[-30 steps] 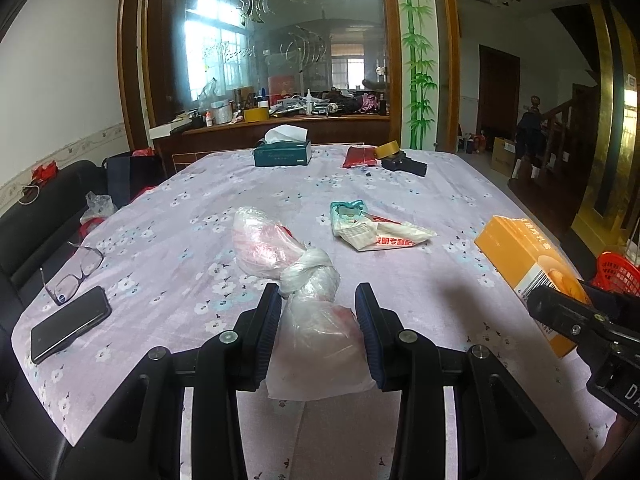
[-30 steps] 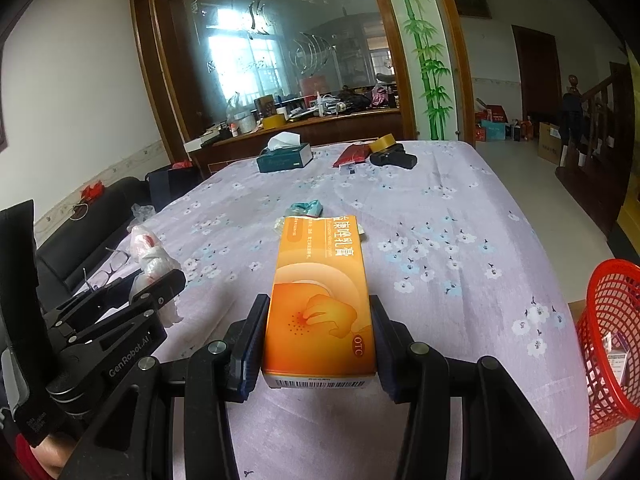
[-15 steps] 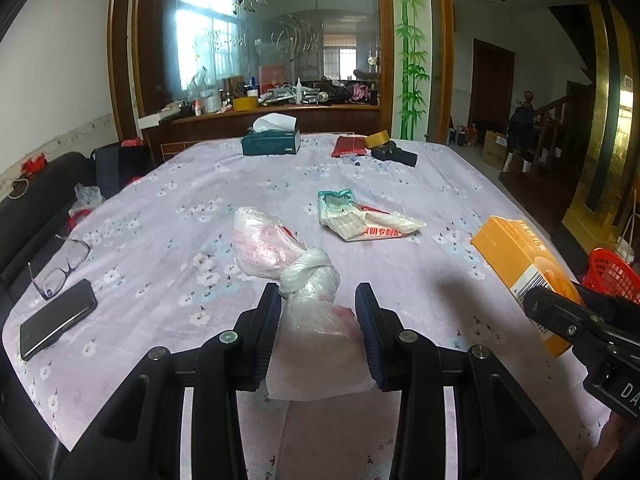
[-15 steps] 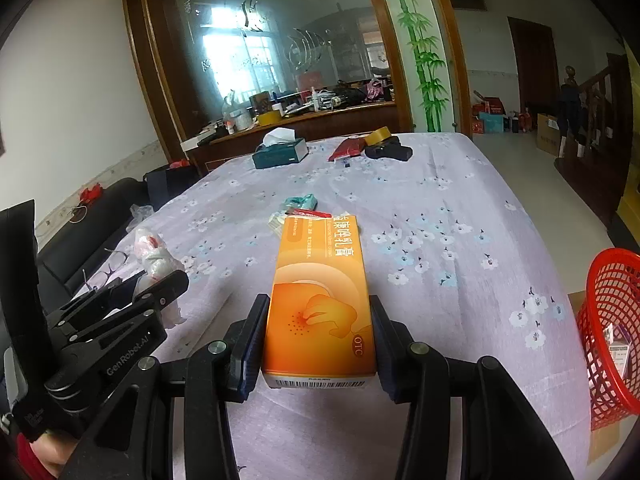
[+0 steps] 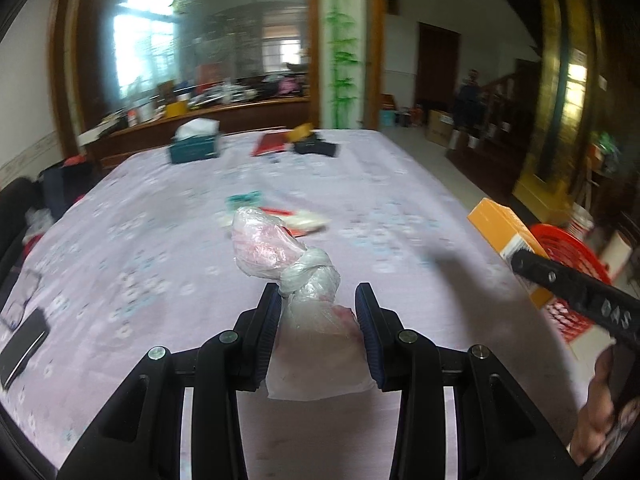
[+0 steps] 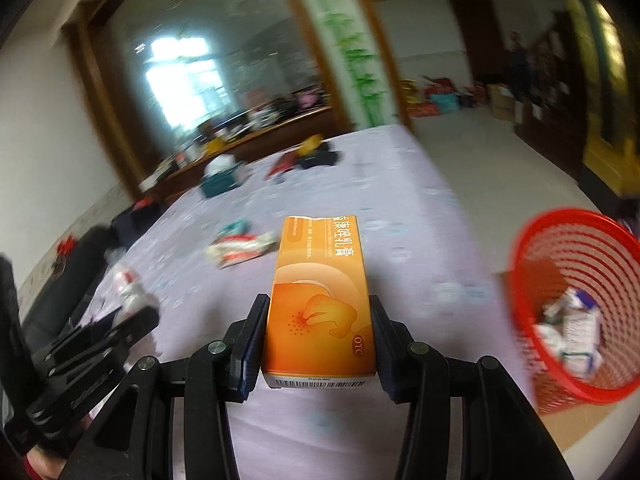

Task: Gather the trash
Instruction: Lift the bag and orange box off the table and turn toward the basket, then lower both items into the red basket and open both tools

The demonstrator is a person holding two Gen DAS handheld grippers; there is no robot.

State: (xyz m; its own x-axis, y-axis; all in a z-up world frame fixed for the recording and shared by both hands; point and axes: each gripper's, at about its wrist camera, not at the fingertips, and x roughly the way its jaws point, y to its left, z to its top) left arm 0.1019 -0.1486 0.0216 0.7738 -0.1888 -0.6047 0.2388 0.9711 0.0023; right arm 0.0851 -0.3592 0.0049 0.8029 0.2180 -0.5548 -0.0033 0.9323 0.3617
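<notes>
Knotted plastic bag [image 5: 298, 280] and orange box [image 6: 320, 300] between fingers, seemingly gripped.

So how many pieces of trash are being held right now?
2: the knotted plastic bag in the left gripper, and the orange box in the right gripper. More wrappers lie on the table.

Table [image 5: 160, 248]: covered with a lilac cloth printed with small white flowers.

Items lying on it:
- Far end: teal tissue box [image 5: 195, 148], red packet [image 5: 270, 145], yellow tape roll [image 5: 301, 132], black object [image 5: 316, 147].
- Middle: teal wrapper [image 5: 244, 200] touching a white-and-red wrapper [image 5: 308, 222].
- Near left edge: phone [image 5: 22, 346], glasses [image 5: 20, 300] beside it.
</notes>
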